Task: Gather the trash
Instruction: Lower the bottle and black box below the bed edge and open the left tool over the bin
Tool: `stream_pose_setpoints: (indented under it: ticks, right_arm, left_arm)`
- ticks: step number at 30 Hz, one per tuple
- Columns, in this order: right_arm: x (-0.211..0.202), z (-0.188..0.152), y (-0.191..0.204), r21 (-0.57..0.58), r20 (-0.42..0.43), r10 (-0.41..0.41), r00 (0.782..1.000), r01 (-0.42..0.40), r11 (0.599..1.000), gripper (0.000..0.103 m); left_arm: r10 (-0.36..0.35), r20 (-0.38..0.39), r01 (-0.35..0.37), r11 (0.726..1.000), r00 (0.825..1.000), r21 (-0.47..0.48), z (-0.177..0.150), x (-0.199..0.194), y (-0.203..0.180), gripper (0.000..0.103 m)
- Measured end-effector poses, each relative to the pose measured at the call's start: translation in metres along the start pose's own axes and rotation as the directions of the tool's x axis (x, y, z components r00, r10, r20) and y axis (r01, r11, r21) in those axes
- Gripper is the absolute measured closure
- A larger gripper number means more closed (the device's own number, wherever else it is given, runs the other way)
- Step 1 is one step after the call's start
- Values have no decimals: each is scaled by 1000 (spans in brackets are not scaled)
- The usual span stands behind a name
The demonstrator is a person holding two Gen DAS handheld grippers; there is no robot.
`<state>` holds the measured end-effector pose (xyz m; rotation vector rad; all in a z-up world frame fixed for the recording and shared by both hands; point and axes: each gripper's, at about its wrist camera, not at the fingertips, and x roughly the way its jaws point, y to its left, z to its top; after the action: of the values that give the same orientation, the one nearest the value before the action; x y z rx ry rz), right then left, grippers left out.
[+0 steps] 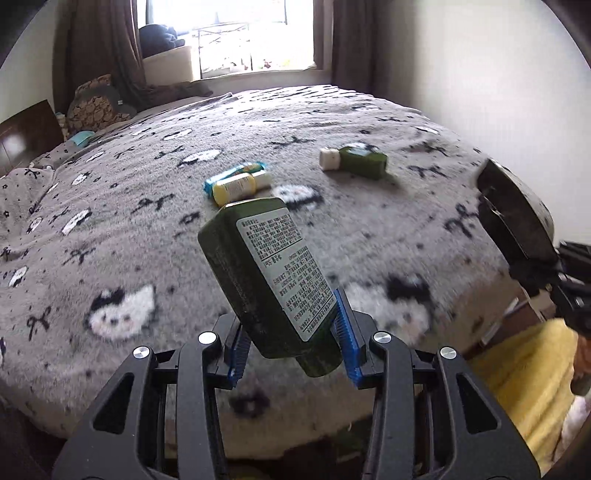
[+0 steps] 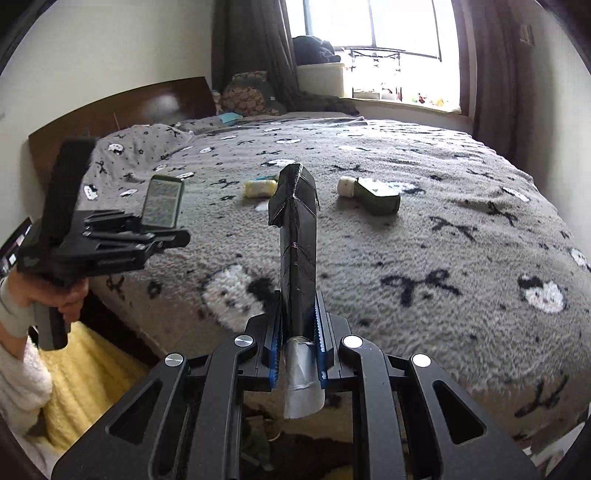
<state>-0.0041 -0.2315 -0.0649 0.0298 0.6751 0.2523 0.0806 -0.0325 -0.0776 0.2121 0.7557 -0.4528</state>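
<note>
Because the left gripper (image 1: 291, 347) pinches only the dark green bottle's (image 1: 258, 269) neck end, it could swing loose; the right gripper (image 2: 297, 343) clamps a flattened black carton (image 2: 297, 240)

daylight glares through the blown-out window (image 1: 225, 33); fisheye corners go dark; the bedspread (image 1: 388, 306) smears nearby.

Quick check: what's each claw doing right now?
Left claw: closed on the dark green bottle.
Right claw: shut on the flattened black carton.
</note>
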Motion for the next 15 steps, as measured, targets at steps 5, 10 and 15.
stream_pose_setpoints:
  ticks: [5,10,15]
  right_arm:
    - [-4,-26,13,7,-19,-11,1000,11,1000,86]
    - [-1,-53,28,15,-72,2,997,-1,1000,86]
    - [8,-81,35,42,-134,18,991,-13,999,86]
  left_arm:
    - [-45,-25,44,999,999,-22,-51,-15,-14,64]
    - [-99,-87,97,995,991,-29,-93,-14,-32,64]
    - [-128,-160,125,992,979,-26,-125,-3,-47,64]
